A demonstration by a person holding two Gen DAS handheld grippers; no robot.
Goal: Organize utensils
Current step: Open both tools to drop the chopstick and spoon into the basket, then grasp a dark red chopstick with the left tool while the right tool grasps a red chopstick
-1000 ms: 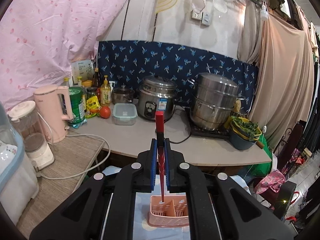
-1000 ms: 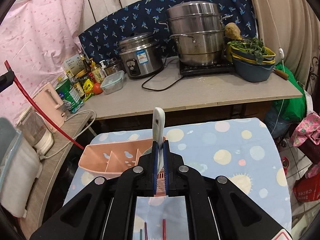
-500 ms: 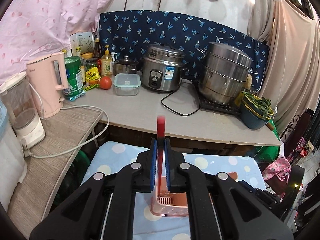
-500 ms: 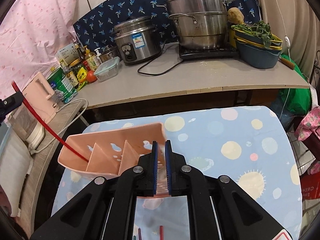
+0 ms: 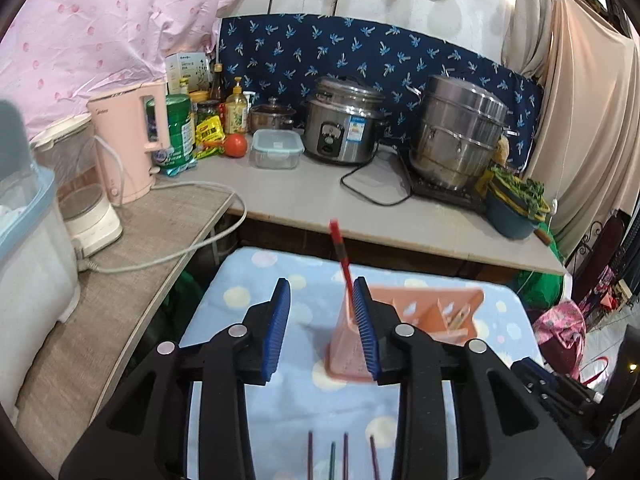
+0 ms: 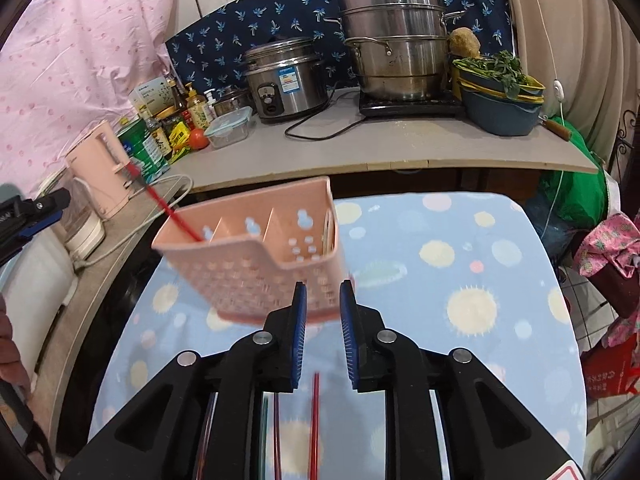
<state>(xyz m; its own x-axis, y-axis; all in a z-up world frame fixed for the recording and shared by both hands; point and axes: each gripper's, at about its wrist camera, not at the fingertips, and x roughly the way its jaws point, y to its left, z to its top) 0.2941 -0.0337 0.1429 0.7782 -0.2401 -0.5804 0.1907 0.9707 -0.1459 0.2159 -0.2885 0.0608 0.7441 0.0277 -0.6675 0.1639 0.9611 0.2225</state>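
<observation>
A pink slotted caddy (image 5: 420,296) (image 6: 248,276) stands on the blue dotted tablecloth (image 6: 460,280). A red chopstick (image 5: 339,248) (image 6: 176,216) leans in its left end compartment. My left gripper (image 5: 322,292) is just in front of the caddy. Its jaws are opening, and the chopstick stands free beside the right pad. My right gripper (image 6: 323,296) is close behind the caddy's near wall, jaws opening with nothing between them. A pale spoon handle (image 6: 329,232) rests in the right end compartment. Several loose chopsticks (image 5: 344,456) (image 6: 315,420) lie on the cloth under the grippers.
Beyond the table runs a counter (image 6: 380,148) with a rice cooker (image 5: 340,124), a steel steamer pot (image 6: 396,44), a lidded box (image 5: 276,148) and bowls of greens (image 6: 500,92). A pink kettle (image 5: 132,140) and its cable sit on the left shelf.
My left gripper came down over the caddy and let go of the red chopstick, which now stands in it. My right gripper released the spoon into the caddy and drew back.
</observation>
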